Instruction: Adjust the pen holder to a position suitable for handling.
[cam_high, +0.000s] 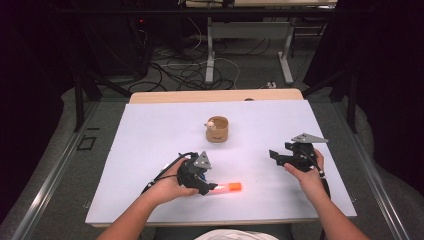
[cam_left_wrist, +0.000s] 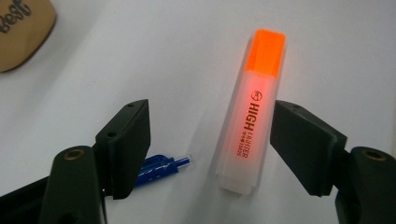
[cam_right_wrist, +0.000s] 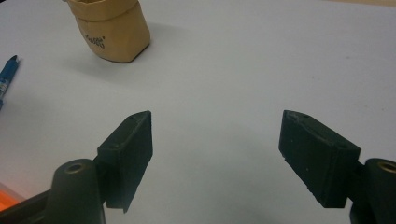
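Observation:
An orange highlighter (cam_high: 229, 188) (cam_left_wrist: 252, 116) with a frosted clear cap lies flat on the white table top (cam_high: 150, 135). My left gripper (cam_high: 212, 188) (cam_left_wrist: 212, 112) hangs low over it. Its jaws stand either side of the capped end: the right jaw is close against the barrel, while the left jaw is well apart from it. A blue pen (cam_left_wrist: 161, 168) (cam_right_wrist: 7, 77) lies beside the highlighter, partly under the left jaw. My right gripper (cam_high: 275, 154) (cam_right_wrist: 217, 121) is held off to the right, open, with bare table between its jaws.
A tan cup (cam_high: 217, 129) (cam_left_wrist: 21, 28) (cam_right_wrist: 112, 28) with dark lettering stands mid-table, a small pale thing at its rim. Beyond the table's far edge are a desk frame and cables on the floor.

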